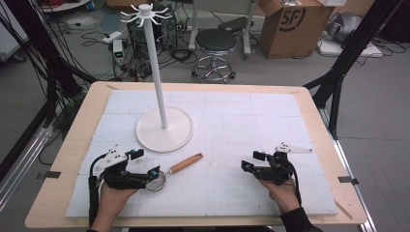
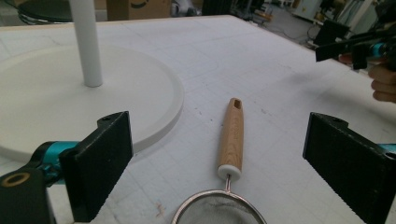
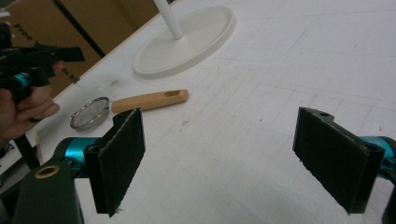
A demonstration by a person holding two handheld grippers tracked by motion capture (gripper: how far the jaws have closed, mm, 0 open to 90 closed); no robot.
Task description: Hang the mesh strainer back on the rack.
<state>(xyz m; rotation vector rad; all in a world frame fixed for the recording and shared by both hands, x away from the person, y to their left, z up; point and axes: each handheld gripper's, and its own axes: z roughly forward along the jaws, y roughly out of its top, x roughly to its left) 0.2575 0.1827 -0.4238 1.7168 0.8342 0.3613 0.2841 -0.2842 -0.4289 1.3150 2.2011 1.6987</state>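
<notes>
The strainer (image 1: pixel 167 174) lies flat on the surface, near left, just in front of the stand (image 1: pixel 164 129) (its likely perch), handle pointing far-right, while the left gripper (image 1: pixel 153 174) spreads open jaws at its bowl and the right gripper (image 1: pixel 250 162) waits open, well apart.

Landmark is the white stand (image 1: pixel 163 126): round base on the white mat (image 1: pixel 241 125), thin pole going up to a ring of hooks. Behind it, off the table, sits 1 black stool (image 1: pixel 215 42), with a cardboard box (image 1: pixel 290 26) further right and tangled cables (image 1: pixel 125 53) back left.
</notes>
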